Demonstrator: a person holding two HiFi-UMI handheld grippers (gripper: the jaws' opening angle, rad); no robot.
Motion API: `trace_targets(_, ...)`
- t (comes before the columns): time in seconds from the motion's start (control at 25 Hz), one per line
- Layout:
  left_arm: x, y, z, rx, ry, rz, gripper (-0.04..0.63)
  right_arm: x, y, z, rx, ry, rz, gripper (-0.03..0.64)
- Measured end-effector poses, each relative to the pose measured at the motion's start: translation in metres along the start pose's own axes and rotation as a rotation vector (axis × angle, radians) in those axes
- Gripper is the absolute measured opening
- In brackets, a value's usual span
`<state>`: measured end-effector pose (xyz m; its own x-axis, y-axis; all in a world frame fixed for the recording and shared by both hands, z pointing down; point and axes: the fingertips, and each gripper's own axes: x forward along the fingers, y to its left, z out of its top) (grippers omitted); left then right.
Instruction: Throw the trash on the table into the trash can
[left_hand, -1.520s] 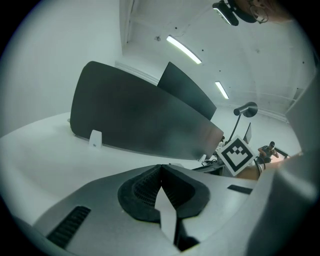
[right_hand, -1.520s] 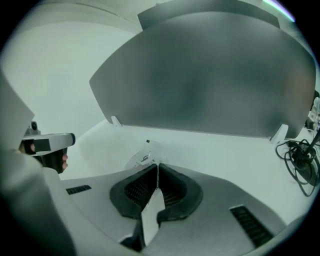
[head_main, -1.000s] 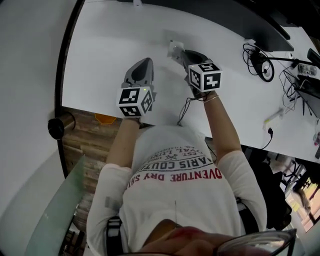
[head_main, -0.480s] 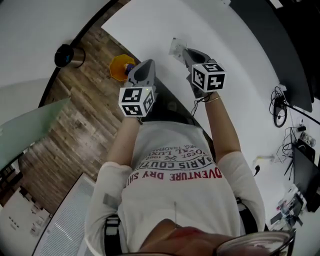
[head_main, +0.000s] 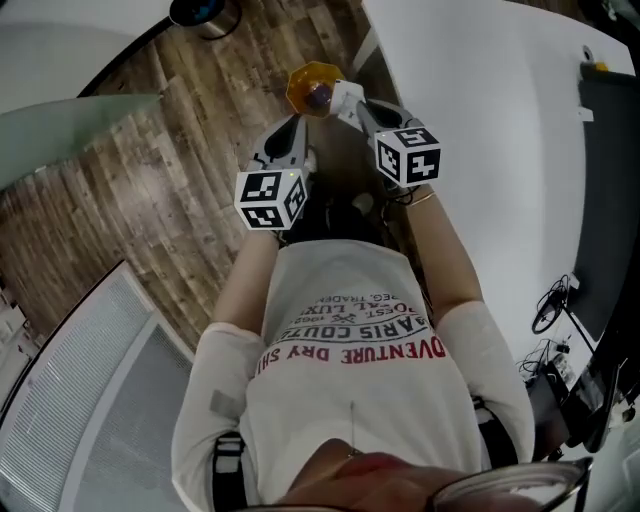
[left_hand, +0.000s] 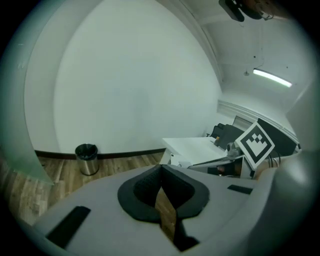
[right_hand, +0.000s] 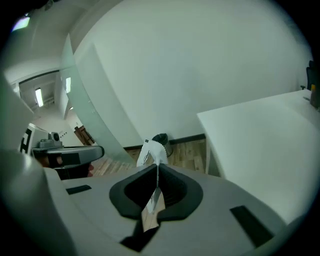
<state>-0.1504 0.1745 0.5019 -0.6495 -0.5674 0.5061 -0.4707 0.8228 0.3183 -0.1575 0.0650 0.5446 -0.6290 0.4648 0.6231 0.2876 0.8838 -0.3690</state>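
Right tongs (right_hand: 157, 171) pinch a white paper scrap (right_hand: 152, 150); I'd centre it over the orange trash can (head_main: 308, 84) before releasing. Left tongs (left_hand: 160, 170) clenched, empty.

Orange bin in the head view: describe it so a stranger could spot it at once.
Find the wooden floor left of the white table. Near the table's corner, at the top of the head view, sits the orange bin, just left of the white paper scrap pinched in the right gripper. It is the only orange thing; the other bin, farther off by the wall, is dark.
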Motion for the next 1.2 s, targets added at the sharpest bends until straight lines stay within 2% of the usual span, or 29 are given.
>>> trace_targets(0.2, 0.021, 0.094, -0.033, -0.025, 0.086, 0.037, 0.023, 0.106, 0.020, -0.031, -0.020, 0.143, 0.034, 0.031)
trace_targets(0.32, 0.056, 0.139, -0.061, -0.041, 0.126, 0.046, 0.023, 0.165, 0.002, -0.057, -0.025, 0.203, 0.018, 0.032)
trace_targets(0.44, 0.085, 0.171, -0.104, -0.078, 0.165, 0.061, 0.023, 0.215, -0.024, -0.098, -0.054, 0.258, -0.019, 0.032)
trace_targets(0.64, 0.126, 0.213, -0.184, -0.155, 0.204, 0.102, 0.023, 0.285, -0.076, -0.161, -0.134, 0.305, -0.146, 0.032)
trace_targets(0.88, 0.172, 0.246, -0.264, -0.205, 0.219, 0.124, 0.023, 0.361, -0.127, -0.239, -0.189, 0.350, -0.225, 0.032)
trace_targets(1.0, 0.182, 0.250, -0.293, -0.213, 0.234, 0.120, 0.023, 0.381, -0.139, -0.277, -0.214, 0.392, -0.249, 0.032)
trace_targets(1.12, 0.189, 0.254, -0.312, -0.214, 0.250, 0.118, 0.023, 0.397, -0.146, -0.303, -0.196, 0.418, -0.244, 0.034)
trace_targets(1.2, 0.187, 0.256, -0.322, -0.215, 0.259, 0.124, 0.023, 0.400, -0.147, -0.313, -0.180, 0.423, -0.240, 0.082)
